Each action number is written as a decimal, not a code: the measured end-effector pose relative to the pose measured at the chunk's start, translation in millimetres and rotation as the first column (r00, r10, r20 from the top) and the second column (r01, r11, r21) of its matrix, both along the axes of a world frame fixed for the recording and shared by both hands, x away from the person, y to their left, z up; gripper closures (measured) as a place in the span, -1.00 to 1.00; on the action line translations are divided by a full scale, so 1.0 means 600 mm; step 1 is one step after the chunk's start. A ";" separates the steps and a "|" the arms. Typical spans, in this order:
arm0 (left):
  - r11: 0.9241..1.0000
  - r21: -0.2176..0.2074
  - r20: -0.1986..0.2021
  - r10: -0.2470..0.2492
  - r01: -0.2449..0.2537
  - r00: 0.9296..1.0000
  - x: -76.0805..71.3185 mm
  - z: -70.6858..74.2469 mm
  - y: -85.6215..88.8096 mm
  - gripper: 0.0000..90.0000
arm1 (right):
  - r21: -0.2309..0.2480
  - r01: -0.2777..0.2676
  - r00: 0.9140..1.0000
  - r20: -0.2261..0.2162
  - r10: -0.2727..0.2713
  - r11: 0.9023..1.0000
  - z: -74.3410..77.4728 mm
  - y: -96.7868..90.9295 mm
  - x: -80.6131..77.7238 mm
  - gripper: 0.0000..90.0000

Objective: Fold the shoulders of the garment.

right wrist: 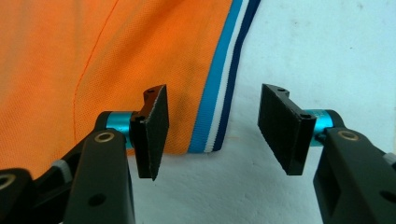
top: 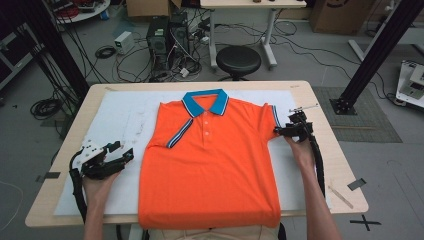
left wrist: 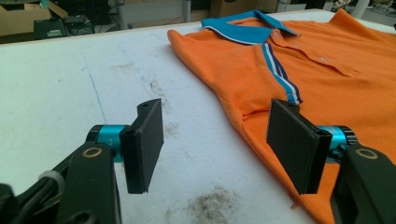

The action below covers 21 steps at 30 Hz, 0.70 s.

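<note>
The left gripper [top: 131, 154] sits on the white mat [top: 120, 120] with its jaws wide and nothing in them. Next to it, the orange polo shirt [top: 210, 165] lies flat in the middle of the bench [top: 330, 150]. The right gripper [top: 276, 131] is at the shirt's striped sleeve cuff [right wrist: 219, 93], jaws apart around it, not pinching.

From my seat, the shirt's [top: 207, 165] hem ran over the near edge of the desk [top: 320, 150], so I could not see how far it hung down. In the left gripper view the shirt [left wrist: 327, 65] was cut off by the picture's right edge. The right gripper view left me just a sleeve [right wrist: 116, 56] and its striped cuff [right wrist: 219, 93], the rest lying beyond the frame. Under the left gripper [top: 112, 157] my hand [top: 97, 185] was partly covered. Clutter on the floor [top: 165, 45] behind was too small to tell apart.
</note>
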<state>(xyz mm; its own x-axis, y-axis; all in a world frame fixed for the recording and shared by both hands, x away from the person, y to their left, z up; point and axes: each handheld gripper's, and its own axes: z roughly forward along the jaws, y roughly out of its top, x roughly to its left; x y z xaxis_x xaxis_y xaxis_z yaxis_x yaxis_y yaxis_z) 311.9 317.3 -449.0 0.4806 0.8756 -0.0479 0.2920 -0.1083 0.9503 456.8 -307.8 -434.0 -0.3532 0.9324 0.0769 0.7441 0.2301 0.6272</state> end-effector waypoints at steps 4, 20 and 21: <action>1.000 0.003 0.000 -0.002 0.002 1.000 0.000 0.000 0.000 -0.18 | -0.019 0.000 1.000 -0.007 0.000 1.000 -0.003 0.004 0.002 0.04; 1.000 0.001 0.000 -0.001 0.001 1.000 0.000 0.000 -0.001 -0.18 | -0.020 -0.042 0.996 0.075 0.044 0.999 0.022 0.022 -0.017 0.91; 1.000 0.001 0.000 -0.001 0.001 1.000 0.000 0.000 -0.001 -0.18 | -0.019 -0.047 0.995 0.083 0.049 0.999 0.027 0.025 -0.020 0.91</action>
